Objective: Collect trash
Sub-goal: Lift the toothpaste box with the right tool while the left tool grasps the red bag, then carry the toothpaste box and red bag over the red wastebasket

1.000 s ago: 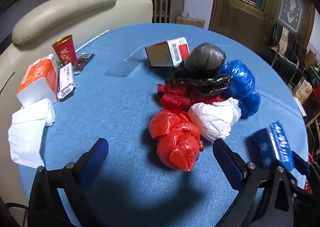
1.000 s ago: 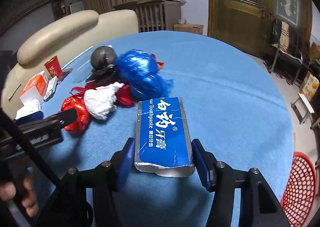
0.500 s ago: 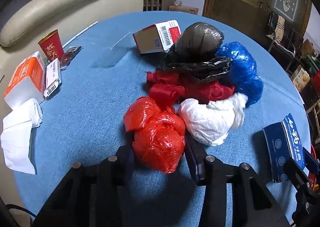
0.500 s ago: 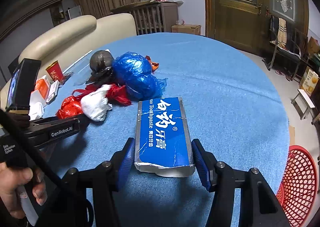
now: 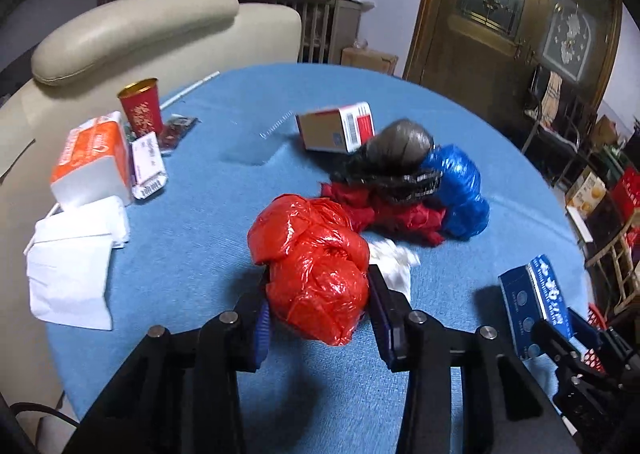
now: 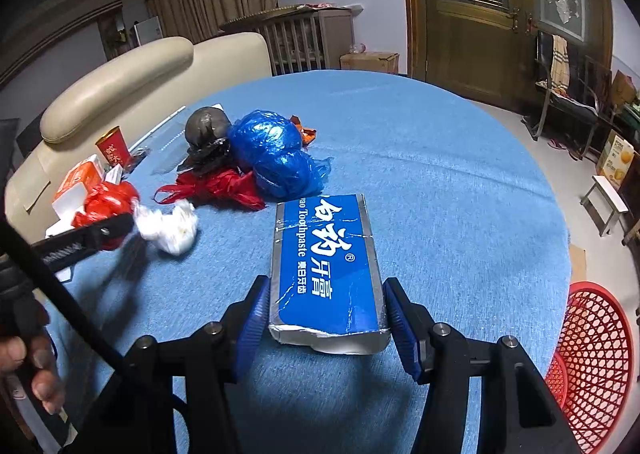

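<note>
the left gripper (image 5: 318, 318) is squeezing the red bag (image 5: 312, 270), maybe just off the table (image 5: 400, 101). the right gripper (image 6: 324, 318) is squeezing the toothpaste box (image 6: 326, 266).

The crumpled red plastic bag (image 5: 316, 274) is sitting raised above the blue tablecloth, apparently clear of it. The blue toothpaste box (image 6: 326, 266) is lying flat, lengthwise. White (image 6: 170, 225), dark red (image 5: 400, 213), black (image 5: 400, 157) and blue (image 5: 460, 189) bags are lying clustered mid-table.

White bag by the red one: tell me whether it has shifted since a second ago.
Yes. The white bag now lies apart from the dark red bag, nearer the camera.
</note>
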Available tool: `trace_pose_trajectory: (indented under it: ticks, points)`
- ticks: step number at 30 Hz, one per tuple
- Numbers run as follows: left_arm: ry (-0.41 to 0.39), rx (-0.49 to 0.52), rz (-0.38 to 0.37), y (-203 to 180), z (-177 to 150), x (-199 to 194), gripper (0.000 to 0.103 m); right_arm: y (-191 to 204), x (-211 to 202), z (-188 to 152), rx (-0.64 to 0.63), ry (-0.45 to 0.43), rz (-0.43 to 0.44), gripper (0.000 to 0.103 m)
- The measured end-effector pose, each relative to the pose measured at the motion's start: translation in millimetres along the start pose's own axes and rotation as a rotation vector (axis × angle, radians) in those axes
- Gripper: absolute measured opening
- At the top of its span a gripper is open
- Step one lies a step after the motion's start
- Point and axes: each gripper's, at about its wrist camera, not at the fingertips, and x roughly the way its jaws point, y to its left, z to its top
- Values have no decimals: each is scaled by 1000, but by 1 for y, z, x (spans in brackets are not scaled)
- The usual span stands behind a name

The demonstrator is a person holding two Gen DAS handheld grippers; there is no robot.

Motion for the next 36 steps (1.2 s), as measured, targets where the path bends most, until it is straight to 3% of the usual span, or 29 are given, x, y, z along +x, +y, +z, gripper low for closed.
trace_pose_trajectory:
  ticks: [6,15,36]
  points:
    - [-28,-1,-15,-3,1,-17,44,0,-9,-1,-1,-14,3,60]
    - [-18,73,-68,-35,-6,-20,44,-10,-19,-7,28,-20,-9,60]
    - [-25,292,-249,-151,-17,-33,44,-69,-58,-13,160,-88,-96,60]
